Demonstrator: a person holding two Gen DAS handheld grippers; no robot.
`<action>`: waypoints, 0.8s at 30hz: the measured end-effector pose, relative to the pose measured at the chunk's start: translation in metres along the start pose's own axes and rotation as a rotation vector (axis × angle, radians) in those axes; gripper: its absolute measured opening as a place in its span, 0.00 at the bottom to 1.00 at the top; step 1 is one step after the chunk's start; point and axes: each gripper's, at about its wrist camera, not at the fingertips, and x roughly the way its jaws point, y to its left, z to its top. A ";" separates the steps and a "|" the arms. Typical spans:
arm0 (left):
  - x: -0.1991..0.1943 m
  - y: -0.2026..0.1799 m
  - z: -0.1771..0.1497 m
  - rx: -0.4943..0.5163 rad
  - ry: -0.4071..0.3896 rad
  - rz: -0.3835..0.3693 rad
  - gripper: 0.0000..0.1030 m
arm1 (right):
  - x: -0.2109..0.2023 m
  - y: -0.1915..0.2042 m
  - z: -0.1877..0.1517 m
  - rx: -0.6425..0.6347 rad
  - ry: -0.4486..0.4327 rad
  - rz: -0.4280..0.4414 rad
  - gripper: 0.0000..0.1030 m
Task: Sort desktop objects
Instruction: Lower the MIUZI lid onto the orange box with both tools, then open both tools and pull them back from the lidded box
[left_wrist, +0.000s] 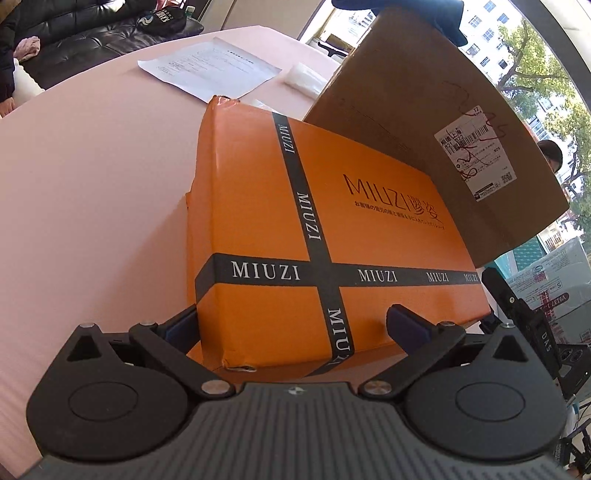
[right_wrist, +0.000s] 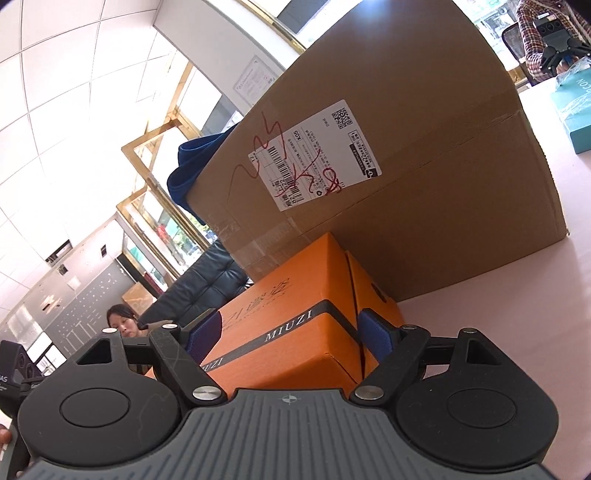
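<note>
A: Where is the orange box (left_wrist: 295, 229)?

B: On the pink tabletop (left_wrist: 92, 192), its far end pushed up against a big brown cardboard box (left_wrist: 417, 122). Black bands printed MIUZI cross over its lid.

A: And the left claw (left_wrist: 291, 325)?

B: Spread wide around the near end of the orange box. One blue pad (left_wrist: 181, 325) sits at the box's left corner, the other over the lid on the right. Whether either pad presses the box, I cannot tell.

A: The right claw (right_wrist: 291, 332)?

B: It straddles another end of the same box, also spread. The pads (right_wrist: 373, 332) lie close to the box's sides, but I cannot tell if they clamp it.

A: Anything else on the tabletop?

B: A printed sheet of paper (left_wrist: 210, 66) and a clear plastic bag (left_wrist: 306, 75) beyond the orange box. A teal box (right_wrist: 576, 110) lies past the cardboard box, which carries a white shipping label (right_wrist: 314, 155) scribbled in red. Blue cloth (right_wrist: 188, 173) hangs off its top.
</note>
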 end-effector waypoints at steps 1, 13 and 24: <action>-0.001 -0.002 0.000 0.021 0.004 0.006 1.00 | 0.001 -0.002 -0.001 -0.004 0.004 -0.018 0.78; -0.033 0.018 -0.006 0.225 -0.158 0.171 1.00 | 0.010 -0.007 -0.007 -0.003 0.053 -0.009 0.78; -0.015 0.021 -0.076 0.372 -0.100 -0.022 1.00 | 0.009 -0.015 -0.005 0.017 0.050 0.012 0.67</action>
